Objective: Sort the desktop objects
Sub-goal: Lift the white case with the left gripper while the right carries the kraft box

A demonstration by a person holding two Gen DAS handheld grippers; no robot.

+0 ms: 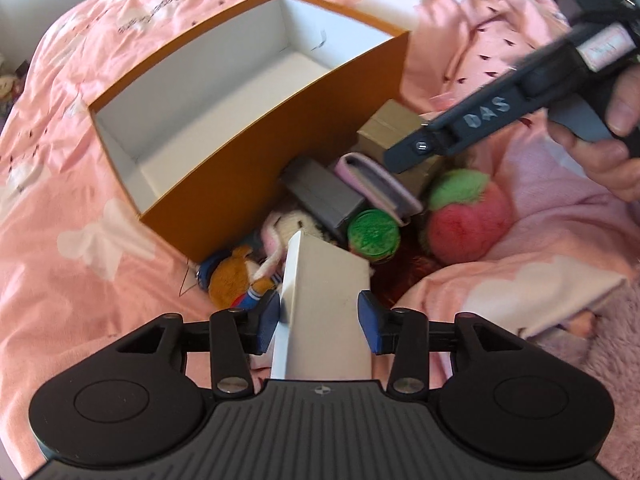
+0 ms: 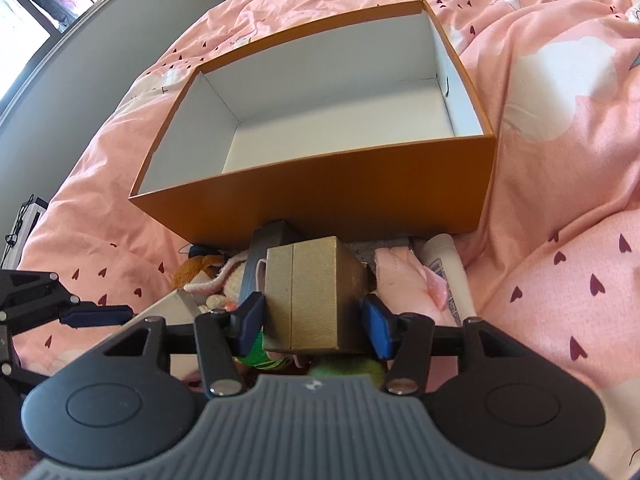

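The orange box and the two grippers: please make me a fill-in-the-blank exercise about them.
1. The inside of the orange box holds ____.
2. The gold box sits between the fingers of the ____ gripper.
3. The left gripper straddles a ____ box.
4. The bedcover is mainly ____.

Missing: nothing; right; white; pink

A pink quilt point(image 2: 560, 240) printed with hearts covers the bed, with a grey wall point(image 2: 100, 52) beyond it.
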